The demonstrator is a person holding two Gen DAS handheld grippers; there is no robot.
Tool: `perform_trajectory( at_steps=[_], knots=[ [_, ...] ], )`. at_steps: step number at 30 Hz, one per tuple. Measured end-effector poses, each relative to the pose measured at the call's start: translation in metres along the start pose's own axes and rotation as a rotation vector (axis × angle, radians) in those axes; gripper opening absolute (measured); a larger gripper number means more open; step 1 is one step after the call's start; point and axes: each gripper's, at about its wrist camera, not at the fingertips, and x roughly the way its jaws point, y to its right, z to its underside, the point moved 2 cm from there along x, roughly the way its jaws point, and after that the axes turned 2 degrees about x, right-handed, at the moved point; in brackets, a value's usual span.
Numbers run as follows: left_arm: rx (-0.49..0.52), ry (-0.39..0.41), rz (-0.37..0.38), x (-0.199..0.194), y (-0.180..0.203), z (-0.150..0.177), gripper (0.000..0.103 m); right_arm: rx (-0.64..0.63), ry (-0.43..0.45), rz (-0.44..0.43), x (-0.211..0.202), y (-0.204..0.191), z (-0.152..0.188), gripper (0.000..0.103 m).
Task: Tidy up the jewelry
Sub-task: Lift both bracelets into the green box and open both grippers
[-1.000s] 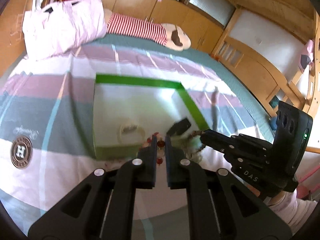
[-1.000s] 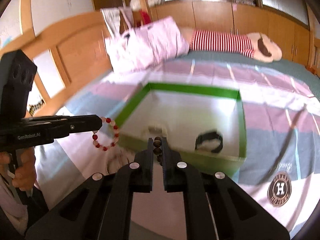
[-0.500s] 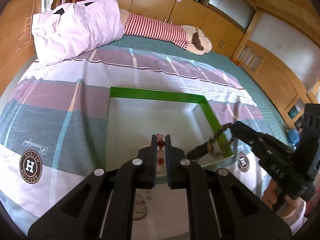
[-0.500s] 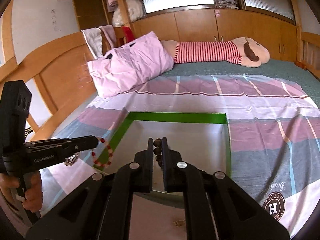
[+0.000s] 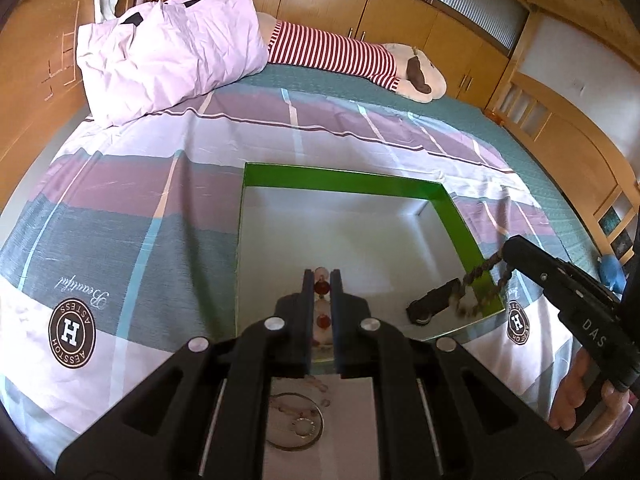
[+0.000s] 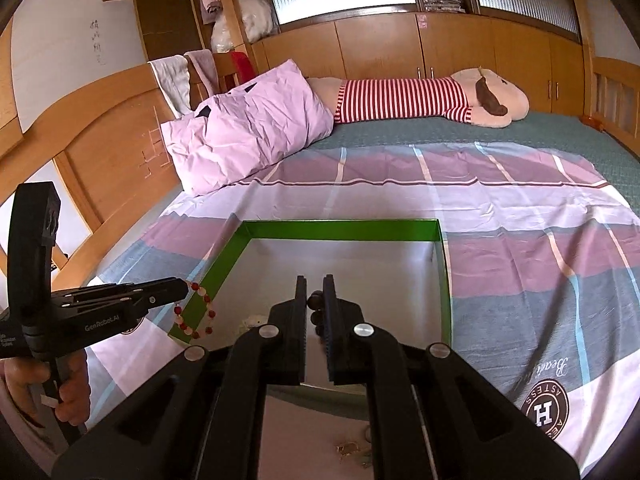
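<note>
— Two handheld grippers over the bed, each clenched on a bracelet. Left gripper [image 5: 322,280] pinches a red-and-white beaded bracelet [image 6: 195,313]; in the left wrist view two red beads sit between its black fingers [image 5: 307,292].

— Where does that bracelet hang?

— In the right wrist view it dangles as a loop from the gripper's tip, over the near left rim of the shallow green-edged cardboard box [image 6: 340,226]. Whether it touches the rim, cannot tell.

— Right gripper?

— Right gripper [image 6: 315,292] is clamped on a dark brown beaded bracelet [image 5: 486,270]. Its own camera shows dark round beads between the fingers. From the left wrist view the strand droops from the tip across the box's right wall, near the near right corner.

— Box contents?

— Pale grey floor. A black band-shaped piece [image 5: 434,300] lies inside near the right corner, just beside the hanging dark strand. A small pale item [image 6: 253,321] sits on the floor near the left wall; too small to name.

— Surroundings?

— Box rests on a plaid bedsheet in purple, grey and white [image 5: 132,208] with round "H" logos. At the near edge, below the left gripper, a thin metal ring [image 5: 296,420] lies on a white surface with small loose pieces. Far side: crumpled pink pillow [image 6: 248,128], plush toy in a red-striped shirt [image 6: 424,98].

— Hands?

— A hand [image 6: 48,380] grips the left tool's handle; fingers [image 5: 580,396] show under the right tool.
</note>
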Motion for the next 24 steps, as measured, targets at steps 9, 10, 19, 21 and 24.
perform_trajectory(
  at_steps=[9, 10, 19, 21, 24],
  knots=[
    [0.01, -0.014, -0.019, 0.009, -0.001, 0.004, 0.02, 0.008, -0.035, 0.02, 0.01, 0.0, 0.006, 0.022],
    [-0.002, -0.014, -0.018, 0.009, -0.003, 0.004, 0.041, 0.016, -0.03, 0.017, 0.008, 0.001, 0.006, 0.046],
    [0.013, -0.038, -0.037, -0.014, -0.01, 0.023, 0.048, 0.09, -0.131, 0.091, -0.023, 0.04, 0.018, 0.058],
    [0.048, -0.087, -0.071, -0.014, -0.009, 0.038, 0.048, 0.091, -0.221, 0.12, -0.02, 0.05, 0.034, 0.058],
    [0.06, -0.151, -0.107, -0.008, -0.014, 0.059, 0.048, 0.055, -0.383, 0.16, -0.002, 0.054, 0.062, 0.034]
  ],
)
